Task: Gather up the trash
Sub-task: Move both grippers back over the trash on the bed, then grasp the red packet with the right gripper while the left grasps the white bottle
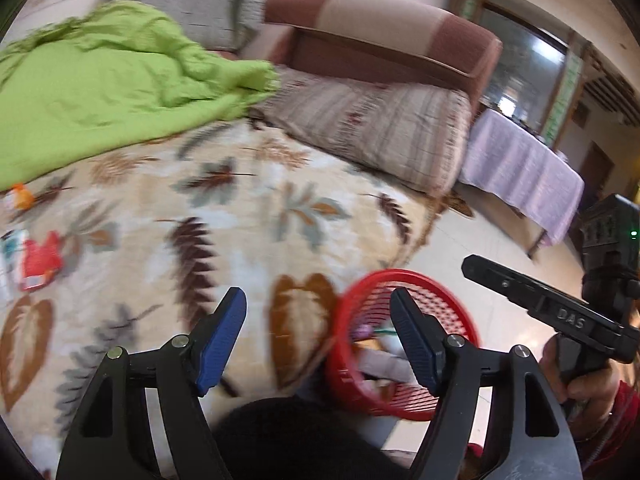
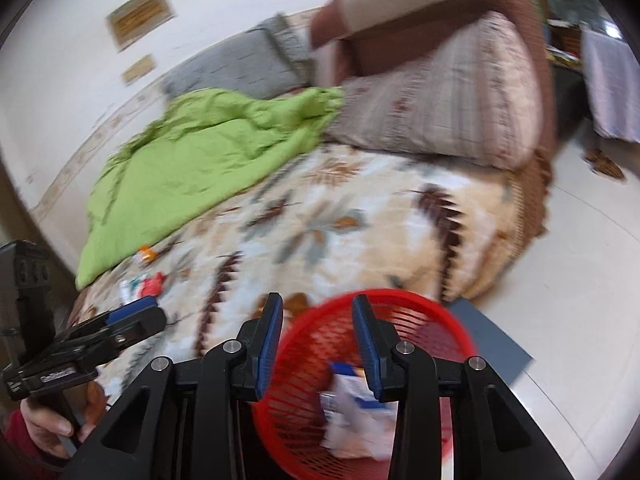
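Note:
A red mesh basket (image 1: 440, 296) (image 2: 424, 312) stands at the bed's near edge with white and blue wrappers (image 2: 356, 416) inside. My left gripper (image 1: 318, 300) is open and empty, over the bed beside the basket. My right gripper (image 2: 318, 308) is open and empty, just above the basket's rim. On the leaf-patterned bedspread (image 1: 256, 216) lie a red wrapper (image 1: 40, 260) (image 2: 152, 285), a white-green packet (image 1: 10, 256) (image 2: 127, 289) and an orange piece (image 1: 22, 196) (image 2: 147, 255). The frames are blurred.
A crumpled green blanket (image 1: 104, 80) (image 2: 192, 160) covers the bed's far left. A striped pillow (image 1: 380, 128) (image 2: 448, 104) and a grey pillow (image 1: 188, 4) lie by the brown headboard (image 1: 380, 28). A table with a lilac cloth (image 1: 520, 168) stands on the tiled floor (image 2: 580, 280).

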Action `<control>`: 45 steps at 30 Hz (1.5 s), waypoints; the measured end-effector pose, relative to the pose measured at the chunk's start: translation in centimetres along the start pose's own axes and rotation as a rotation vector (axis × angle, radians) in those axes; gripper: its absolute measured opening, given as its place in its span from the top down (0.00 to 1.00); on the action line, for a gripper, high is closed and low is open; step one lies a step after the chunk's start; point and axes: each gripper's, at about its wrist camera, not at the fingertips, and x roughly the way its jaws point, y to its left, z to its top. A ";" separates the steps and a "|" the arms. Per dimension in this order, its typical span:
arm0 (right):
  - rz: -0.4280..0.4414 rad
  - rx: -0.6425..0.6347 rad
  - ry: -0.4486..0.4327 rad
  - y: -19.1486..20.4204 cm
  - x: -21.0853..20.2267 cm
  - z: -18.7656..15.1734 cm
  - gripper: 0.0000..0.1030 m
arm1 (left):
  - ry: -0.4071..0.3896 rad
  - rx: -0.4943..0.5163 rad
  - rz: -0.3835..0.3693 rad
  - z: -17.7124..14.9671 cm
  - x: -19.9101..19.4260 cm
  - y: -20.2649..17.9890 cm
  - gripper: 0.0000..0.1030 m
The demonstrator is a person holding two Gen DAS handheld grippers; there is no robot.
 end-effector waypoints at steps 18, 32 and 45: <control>0.354 -0.243 0.240 20.9 15.4 0.0 0.57 | -0.155 -0.346 0.412 -2.6 -9.2 21.8 0.29; 0.293 -0.136 0.461 30.0 35.4 -0.6 0.57 | -0.148 -0.482 0.543 -4.1 -9.3 31.0 0.29; 0.309 -0.156 0.369 30.1 34.2 0.3 0.84 | -0.096 -0.545 0.577 -0.7 -3.2 36.1 0.29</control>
